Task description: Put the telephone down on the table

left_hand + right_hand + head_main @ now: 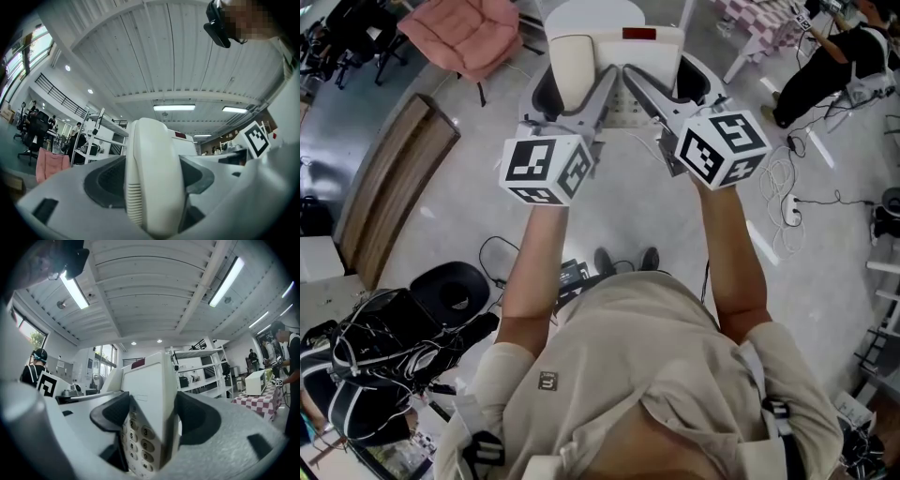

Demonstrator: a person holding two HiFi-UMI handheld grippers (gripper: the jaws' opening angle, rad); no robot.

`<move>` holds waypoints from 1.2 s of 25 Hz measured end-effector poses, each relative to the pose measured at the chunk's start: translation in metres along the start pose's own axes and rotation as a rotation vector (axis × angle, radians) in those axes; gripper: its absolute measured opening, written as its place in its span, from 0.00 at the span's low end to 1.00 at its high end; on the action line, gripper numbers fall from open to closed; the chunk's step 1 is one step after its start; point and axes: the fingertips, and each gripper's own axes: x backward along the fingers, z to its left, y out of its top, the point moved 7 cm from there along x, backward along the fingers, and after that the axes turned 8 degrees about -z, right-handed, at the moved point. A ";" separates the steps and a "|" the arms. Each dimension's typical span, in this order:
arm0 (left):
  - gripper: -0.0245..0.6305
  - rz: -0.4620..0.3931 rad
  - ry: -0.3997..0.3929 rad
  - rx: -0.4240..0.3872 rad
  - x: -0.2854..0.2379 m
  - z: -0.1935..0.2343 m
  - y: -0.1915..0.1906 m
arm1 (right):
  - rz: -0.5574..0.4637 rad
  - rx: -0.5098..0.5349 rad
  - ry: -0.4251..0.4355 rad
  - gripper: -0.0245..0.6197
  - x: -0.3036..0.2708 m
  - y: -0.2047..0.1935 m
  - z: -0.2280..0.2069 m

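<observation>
Presently, telephone [614,23]: held aloft over the floor [619,211], between both claws.
Left claw [574,82]: closed tight on the handset [157,178].
Right claw [666,80]: closed tight on the telephone beside its keypad [138,437].

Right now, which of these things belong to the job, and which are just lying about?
Job: telephone, left claw shut on its handset, right claw shut on its keypad side.
Lying about: pink chair, floor cables, checked tablecloth.
</observation>
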 end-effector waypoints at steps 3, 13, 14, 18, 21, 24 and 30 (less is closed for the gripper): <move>0.52 0.001 -0.004 0.005 0.007 0.005 0.002 | 0.003 0.000 -0.004 0.49 -0.002 -0.002 0.008; 0.52 0.015 -0.032 0.024 0.016 -0.007 0.000 | 0.006 0.005 -0.045 0.49 0.018 -0.003 0.016; 0.52 0.015 -0.034 0.025 0.018 -0.009 -0.003 | 0.006 0.005 -0.047 0.49 0.021 -0.004 0.016; 0.52 0.026 -0.032 0.027 0.012 0.013 -0.010 | 0.014 -0.006 -0.049 0.49 0.000 -0.017 0.014; 0.52 0.029 -0.020 0.025 -0.003 0.030 -0.018 | 0.016 -0.011 -0.041 0.49 -0.022 -0.024 0.002; 0.52 0.035 -0.005 0.018 -0.025 0.036 -0.030 | 0.019 -0.023 -0.028 0.49 -0.036 -0.030 -0.021; 0.52 0.046 0.046 0.009 -0.069 0.044 -0.052 | 0.032 -0.045 0.014 0.49 -0.064 -0.039 -0.070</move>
